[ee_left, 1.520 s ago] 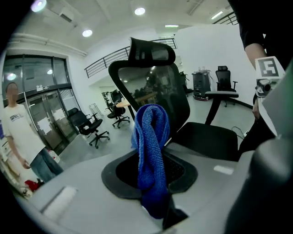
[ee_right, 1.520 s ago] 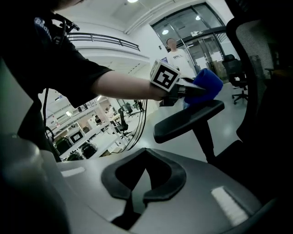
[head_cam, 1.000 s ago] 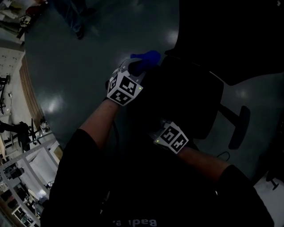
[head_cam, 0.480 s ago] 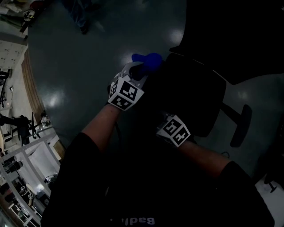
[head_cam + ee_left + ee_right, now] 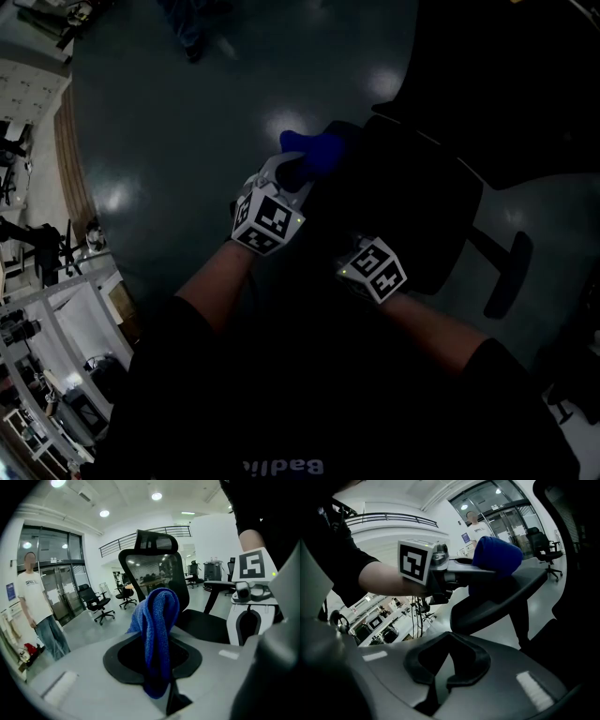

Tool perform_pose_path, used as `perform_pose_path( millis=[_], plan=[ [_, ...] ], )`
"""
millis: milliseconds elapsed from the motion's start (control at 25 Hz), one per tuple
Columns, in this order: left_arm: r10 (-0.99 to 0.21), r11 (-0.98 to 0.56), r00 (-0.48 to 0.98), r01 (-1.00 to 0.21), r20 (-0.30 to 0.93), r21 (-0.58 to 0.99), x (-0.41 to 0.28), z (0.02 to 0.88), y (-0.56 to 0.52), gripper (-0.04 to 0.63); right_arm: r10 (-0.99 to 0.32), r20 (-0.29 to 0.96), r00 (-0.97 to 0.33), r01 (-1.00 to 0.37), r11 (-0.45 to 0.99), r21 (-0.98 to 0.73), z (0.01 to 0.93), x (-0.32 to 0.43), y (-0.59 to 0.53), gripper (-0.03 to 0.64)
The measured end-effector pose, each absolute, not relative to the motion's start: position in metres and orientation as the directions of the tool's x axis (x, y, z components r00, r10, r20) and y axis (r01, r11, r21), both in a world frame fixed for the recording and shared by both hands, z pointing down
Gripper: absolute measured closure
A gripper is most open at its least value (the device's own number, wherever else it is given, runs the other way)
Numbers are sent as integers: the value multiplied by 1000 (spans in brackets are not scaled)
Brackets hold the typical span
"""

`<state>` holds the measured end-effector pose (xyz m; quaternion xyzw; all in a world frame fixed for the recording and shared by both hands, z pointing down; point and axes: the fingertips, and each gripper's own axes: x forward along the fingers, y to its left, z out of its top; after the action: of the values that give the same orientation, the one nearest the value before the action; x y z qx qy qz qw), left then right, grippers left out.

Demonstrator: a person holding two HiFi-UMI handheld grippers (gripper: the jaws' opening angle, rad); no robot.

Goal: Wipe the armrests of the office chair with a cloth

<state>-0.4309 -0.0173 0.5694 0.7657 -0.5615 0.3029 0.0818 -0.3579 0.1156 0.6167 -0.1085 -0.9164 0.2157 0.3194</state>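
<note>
Looking down in the head view, we see the left gripper (image 5: pixel 293 172) at the edge of the dark office chair (image 5: pixel 412 216), with the blue cloth (image 5: pixel 314 150) bunched at its tip above the grey floor (image 5: pixel 187 122). Along the left gripper view, we find its jaws pinched on that cloth, which stands up in a fold between them, and a person (image 5: pixel 40 611) stands off to one side. From the right gripper view, the right gripper (image 5: pixel 440 679) has its jaws drawn together on nothing, lower than the armrest (image 5: pixel 497 602), and we see the cloth resting on top of that armrest's pad.
</note>
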Motion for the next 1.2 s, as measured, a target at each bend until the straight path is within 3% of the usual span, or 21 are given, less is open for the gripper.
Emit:
perform_pose_path(
  millis=[1200],
  plan=[
    [-800, -280, 167, -954, 577, -111, -411, 561, 104, 494, 348, 538, -768, 53, 871, -488, 618, -369, 120, 614]
  ],
)
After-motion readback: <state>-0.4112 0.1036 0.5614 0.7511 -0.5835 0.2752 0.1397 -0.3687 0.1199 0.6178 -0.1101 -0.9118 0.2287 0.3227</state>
